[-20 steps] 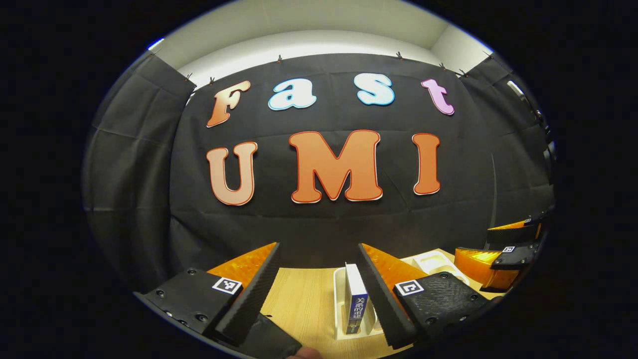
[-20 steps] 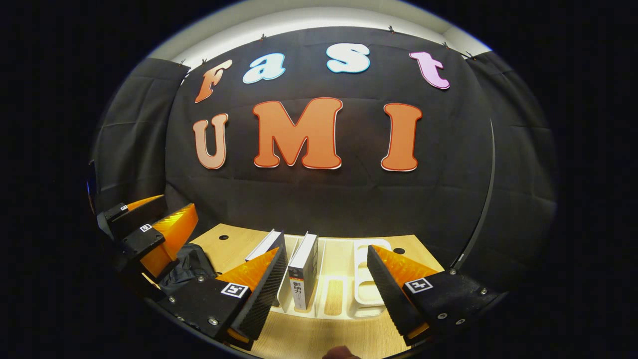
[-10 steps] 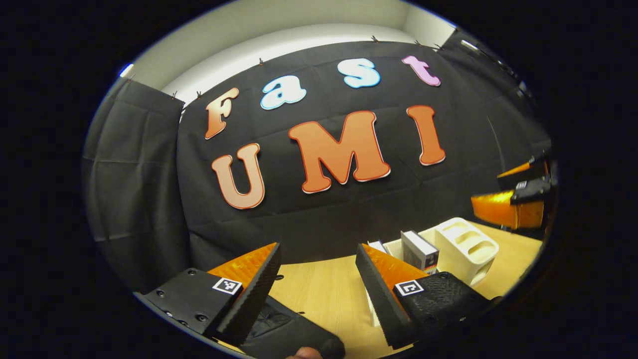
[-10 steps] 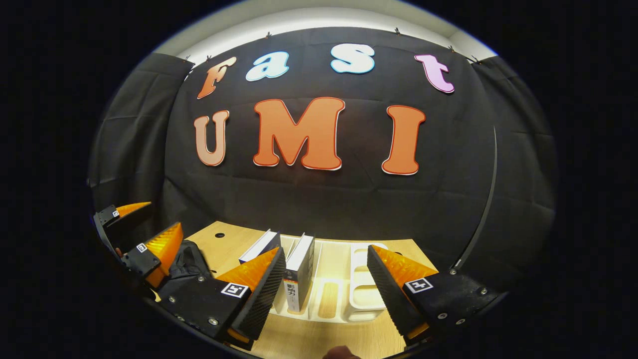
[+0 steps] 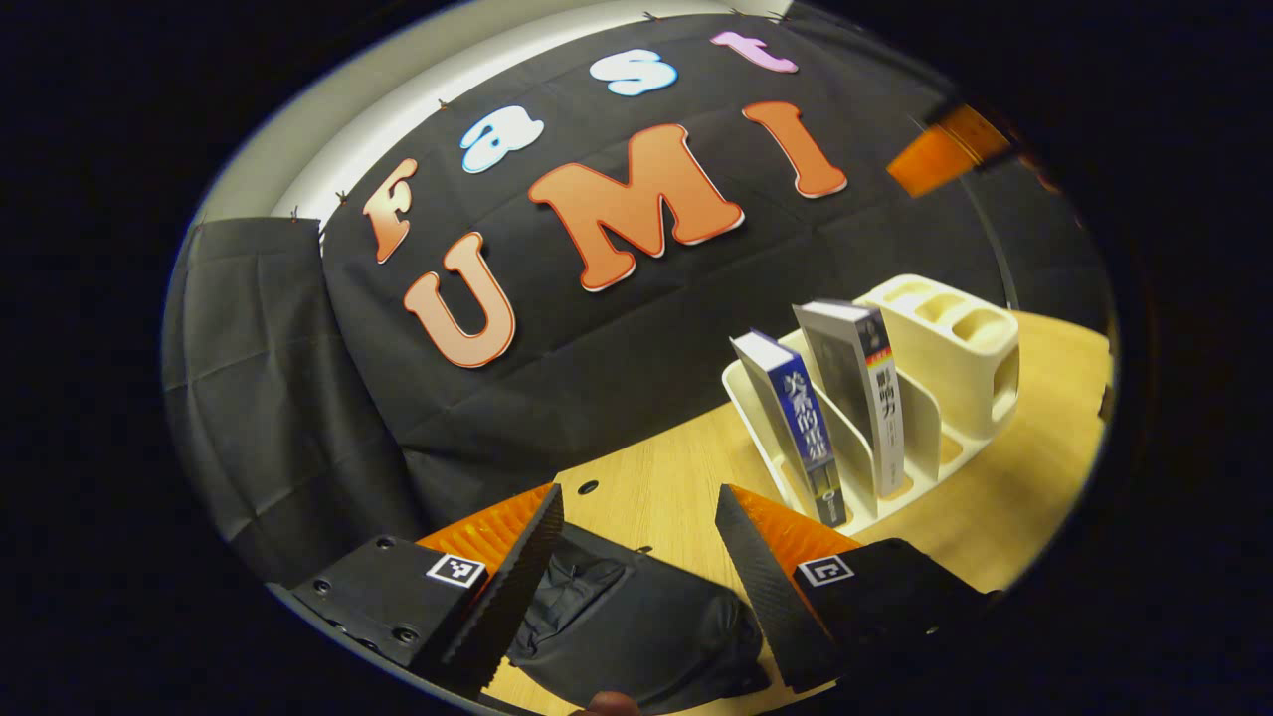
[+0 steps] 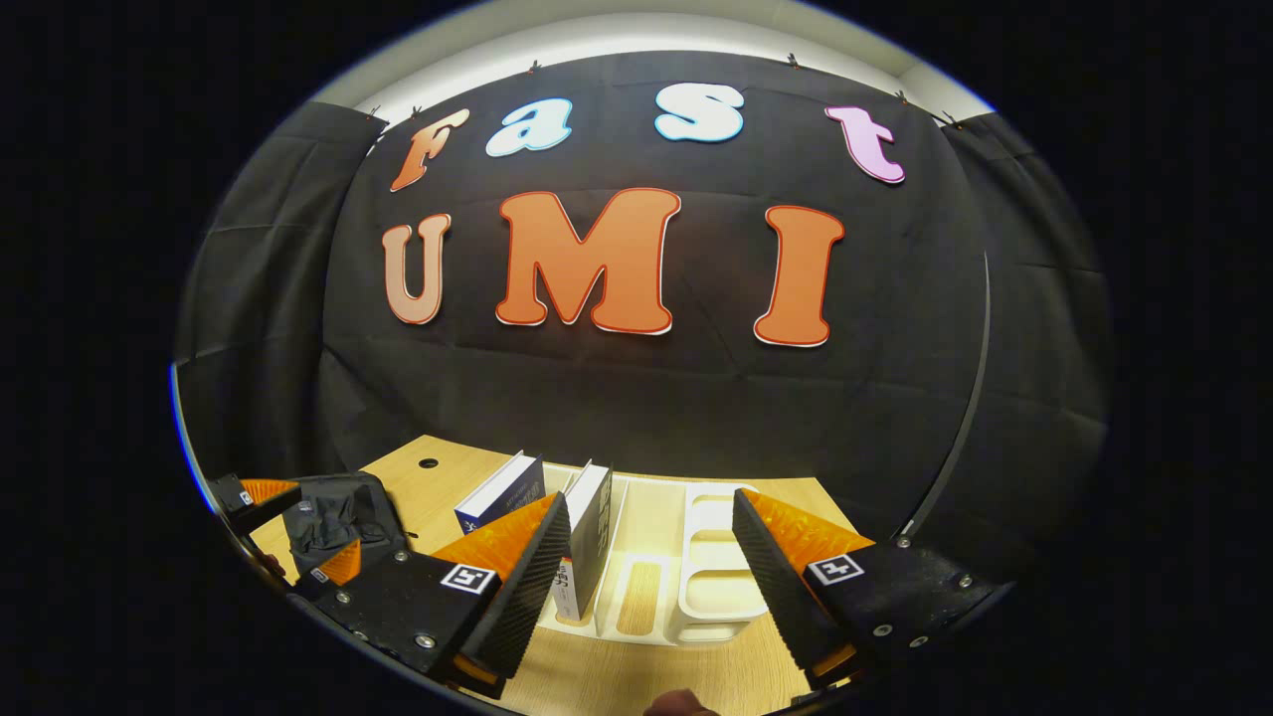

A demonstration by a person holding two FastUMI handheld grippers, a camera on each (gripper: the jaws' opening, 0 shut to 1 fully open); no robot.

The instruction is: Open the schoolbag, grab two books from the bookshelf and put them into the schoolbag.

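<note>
The left gripper (image 5: pixel 636 587) is seen with its fingers held wide apart and nothing clamped between them. Directly under and between those fingers the schoolbag (image 5: pixel 636 626) is found, a dark, slumped fabric mass lying on the wooden table (image 5: pixel 646 487). No opened mouth can be made out on the bag from here; whether a zip has been touched cannot be told.

Compared with the earlier frames, the left gripper view has been swung down and rolled towards the bag: one second ago only a corner of dark fabric was visible at its lower edge, and the blue book stood between the fingers; now the bag lies between them. It is judged that the opening step is being set up and has not yet been carried out.

Beyond the bag, to its right, the white bookshelf (image 5: pixel 935 398) is placed, with the blue book (image 5: pixel 796 423) in the slot nearest the bag and the grey book (image 5: pixel 860 393) in the next slot. Both books are leaning, not upright, and neither has been removed.

The right gripper (image 6: pixel 646 577) is likewise held open and empty, poised just before the bookshelf (image 6: pixel 696 597), farther from the bag than the grey book (image 6: pixel 587 537). Its view has altered only slightly over the second. The schoolbag (image 6: pixel 328 517) and left gripper (image 6: pixel 288 532) are recorded at its left edge, the gripper lower over the bag than before.
</note>
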